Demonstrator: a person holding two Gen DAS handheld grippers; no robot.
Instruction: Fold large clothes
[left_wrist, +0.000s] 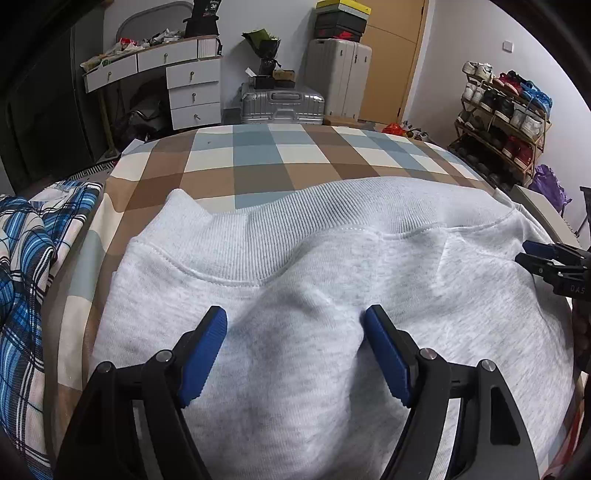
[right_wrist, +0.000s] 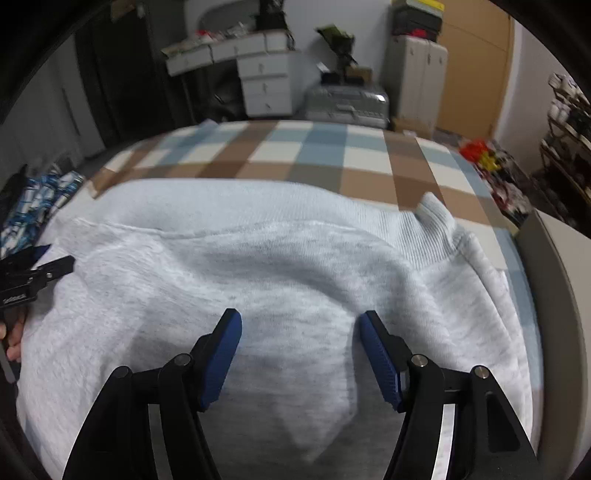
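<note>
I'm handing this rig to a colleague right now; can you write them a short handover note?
Left gripper: open, over the grey sweatshirt, nothing pinched.
Right gripper: open, also over the sweatshirt, gripping nothing.
Sweatshirt: spread on the checked bedcover, ribbed hem at the far edge, cloth rumpled. A blue plaid garment lies at the left edge of the bed.
Done: the sweatshirt is laid out.
Left: no finished fold shows; smooth it, fold it, then probably the plaid garment.

Bed (left_wrist: 280, 155) — checked cover in brown, blue, cream | pale grey sweatshirt (left_wrist: 332, 295) spread flat across near half, ribbed hem toward far edge | blue plaid garment (left_wrist: 33, 258) heaped at left edge
</note>
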